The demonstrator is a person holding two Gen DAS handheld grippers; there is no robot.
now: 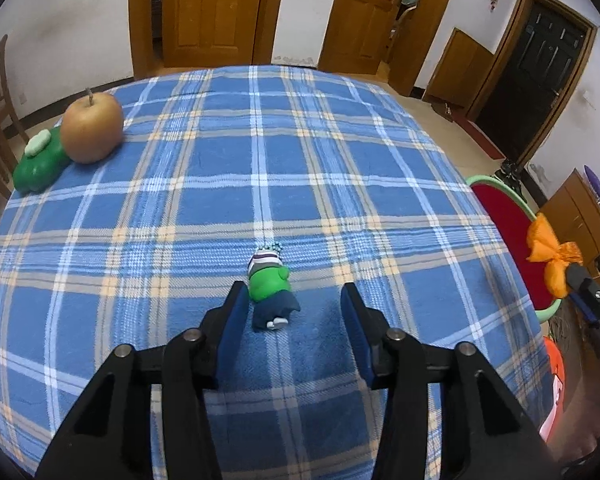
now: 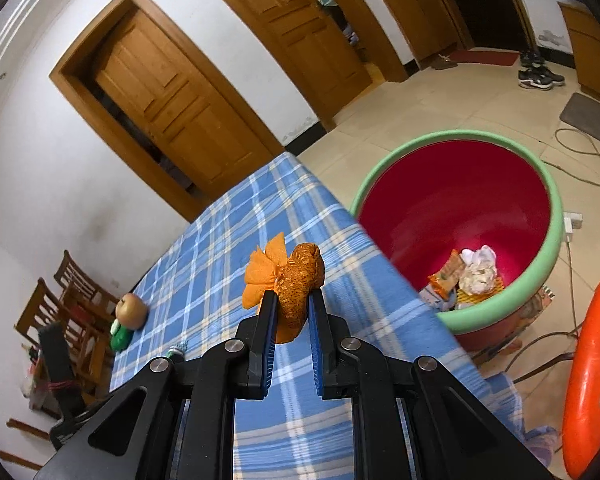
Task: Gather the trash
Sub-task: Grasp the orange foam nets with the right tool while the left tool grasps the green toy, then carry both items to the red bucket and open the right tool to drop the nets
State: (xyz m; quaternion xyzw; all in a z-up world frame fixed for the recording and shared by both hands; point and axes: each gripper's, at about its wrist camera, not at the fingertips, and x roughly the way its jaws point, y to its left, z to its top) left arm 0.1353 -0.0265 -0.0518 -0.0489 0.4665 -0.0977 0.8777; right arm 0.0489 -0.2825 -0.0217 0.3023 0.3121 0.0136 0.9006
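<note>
Your right gripper [image 2: 292, 300]: clamped on the orange wad [image 2: 296, 284], held over the table edge [image 2: 364, 232], beside the bin [image 2: 556, 216]. Your left gripper [image 1: 294, 300]: jaws apart, figurine [image 1: 270, 292] lying between them, untouched.

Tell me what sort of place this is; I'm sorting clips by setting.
Most likely a room in a home, perhaps a dining area: a table under a blue plaid cloth, wooden doors, wooden chairs, and shoes left on the tiled floor by a doorway.
</note>
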